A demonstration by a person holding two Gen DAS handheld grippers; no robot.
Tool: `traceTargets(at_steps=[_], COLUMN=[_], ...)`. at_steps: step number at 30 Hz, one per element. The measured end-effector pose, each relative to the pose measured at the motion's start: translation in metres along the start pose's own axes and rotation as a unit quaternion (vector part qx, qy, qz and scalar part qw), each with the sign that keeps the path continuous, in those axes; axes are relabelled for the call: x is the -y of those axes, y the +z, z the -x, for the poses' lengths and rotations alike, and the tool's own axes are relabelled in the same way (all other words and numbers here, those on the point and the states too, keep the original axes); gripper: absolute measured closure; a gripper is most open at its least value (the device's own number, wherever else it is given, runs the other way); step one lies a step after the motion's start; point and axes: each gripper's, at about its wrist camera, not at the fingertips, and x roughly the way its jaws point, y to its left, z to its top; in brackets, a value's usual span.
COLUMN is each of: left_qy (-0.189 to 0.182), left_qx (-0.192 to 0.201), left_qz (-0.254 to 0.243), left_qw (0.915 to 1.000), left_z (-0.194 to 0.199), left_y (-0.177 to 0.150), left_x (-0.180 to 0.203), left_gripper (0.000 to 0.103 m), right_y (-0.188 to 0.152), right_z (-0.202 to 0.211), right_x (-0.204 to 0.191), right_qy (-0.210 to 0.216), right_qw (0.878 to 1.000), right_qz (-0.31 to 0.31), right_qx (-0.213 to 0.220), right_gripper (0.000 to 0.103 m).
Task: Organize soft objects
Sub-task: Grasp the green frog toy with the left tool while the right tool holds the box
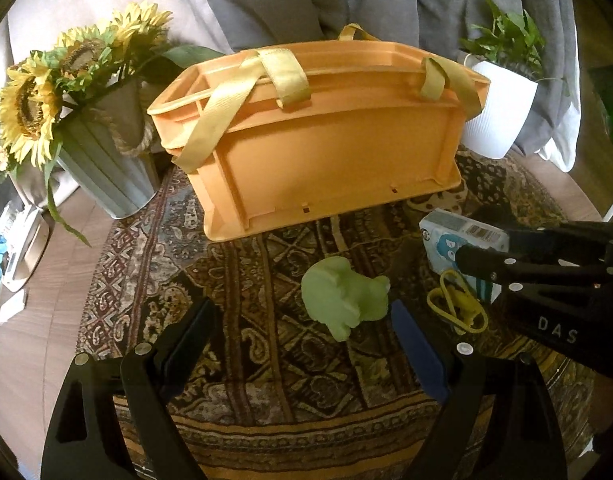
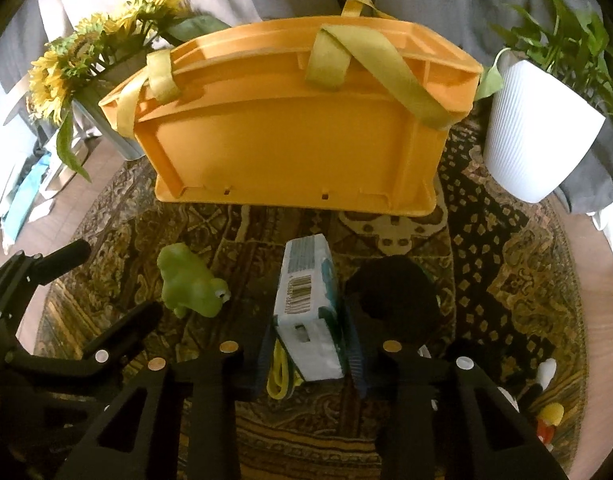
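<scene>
Right tool (image 2: 308, 354) straddles tissue pack (image 2: 306, 312), long axis pointing far toward orange basket (image 2: 298, 148), grip unclear; left tool (image 1: 302, 332) released near green frog (image 1: 344, 296).

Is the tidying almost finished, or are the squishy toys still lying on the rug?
Just starting, it seems. Nothing shows as packed yet; the orange crate hides its inside from both cameras. In hand: the right gripper is closed around the tissue pack. Still left: the green frog toy lies on the rug in front of the open left gripper, and a yellow loop lies beside the pack.
</scene>
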Motion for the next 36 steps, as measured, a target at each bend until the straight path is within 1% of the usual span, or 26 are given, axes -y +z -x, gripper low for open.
traceTargets(at_steps=[4, 9, 15, 22, 24, 26, 27, 29, 30, 33, 36], left_qy=[-0.002, -0.016, -0.017, -0.032, -0.035, -0.037, -0.04, -0.045, -0.045, -0.036, -0.046], left_qx=[0.002, 0.0, 0.005, -0.004, -0.003, -0.011, -0.014, -0.02, -0.02, -0.011, -0.008], left_qz=[0.0, 0.0, -0.009, -0.016, -0.015, -0.016, -0.016, -0.017, -0.017, -0.019, -0.016], left_qw=[1.0, 0.9999, 0.9998, 0.9994, 0.9993, 0.9991, 0.999, 0.9987, 0.9986, 0.9991, 0.9988], left_z=[-0.004, -0.01, -0.02, -0.038, -0.043, -0.049, -0.051, -0.055, -0.056, -0.056, -0.054], left_y=[0.0, -0.001, 0.001, 0.002, 0.002, 0.003, 0.002, 0.0, 0.0, -0.002, -0.003], left_x=[0.002, 0.006, 0.012, 0.02, 0.022, 0.024, 0.025, 0.027, 0.027, 0.027, 0.026], left_gripper=[0.013, 0.013, 0.013, 0.013, 0.019, 0.024, 0.029, 0.035, 0.04, 0.04, 0.04], right_y=[-0.001, -0.001, -0.001, -0.002, -0.002, -0.002, -0.003, -0.003, -0.003, -0.004, -0.004], right_z=[-0.001, 0.0, 0.001, 0.001, 0.001, 0.0, 0.0, 0.0, 0.0, 0.0, 0.003], right_x=[0.003, 0.005, 0.008, 0.009, 0.009, 0.009, 0.009, 0.009, 0.009, 0.009, 0.008], right_qy=[0.0, 0.005, 0.011, 0.014, 0.015, 0.016, 0.016, 0.015, 0.015, 0.015, 0.018], right_qw=[1.0, 1.0, 1.0, 1.0, 1.0, 0.999, 0.999, 0.999, 0.999, 0.999, 0.999], right_qz=[-0.003, -0.012, -0.021, -0.025, -0.026, -0.027, -0.027, -0.027, -0.027, -0.026, -0.025], right_qx=[0.001, 0.003, 0.005, 0.009, 0.009, 0.01, 0.01, 0.01, 0.01, 0.011, 0.015], right_gripper=[0.073, 0.073, 0.074, 0.074, 0.074, 0.074, 0.074, 0.074, 0.074, 0.074, 0.075])
